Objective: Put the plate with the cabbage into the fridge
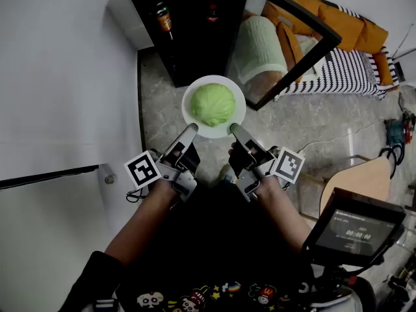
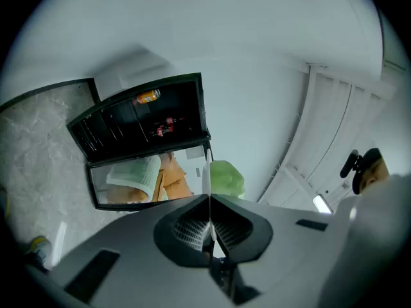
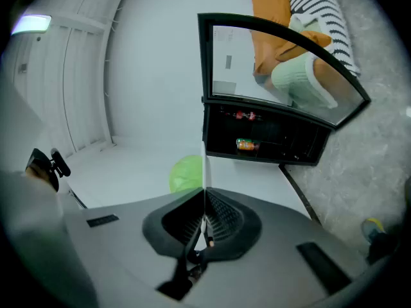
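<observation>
A white plate (image 1: 190, 117) carrying a round green cabbage (image 1: 212, 104) hangs over the stone floor, just before the open black fridge (image 1: 188, 38). My left gripper (image 1: 192, 130) is shut on the plate's near-left rim. My right gripper (image 1: 234, 129) is shut on its near-right rim. In the left gripper view the plate (image 2: 206, 175) shows edge-on between the closed jaws of the left gripper (image 2: 209, 201), with the cabbage (image 2: 226, 178) behind. The right gripper view likewise shows the plate (image 3: 204, 162) edge-on in the right gripper (image 3: 205, 194), beside the cabbage (image 3: 185, 173).
The fridge's glass door (image 1: 289, 44) swings open to the right. An orange bottle (image 1: 163, 17) stands on a shelf inside. A white wall (image 1: 65, 77) runs along the left. A striped sofa with orange cushions (image 1: 351, 38), a wooden table (image 1: 357, 181) and a screen device (image 1: 354, 229) are at right.
</observation>
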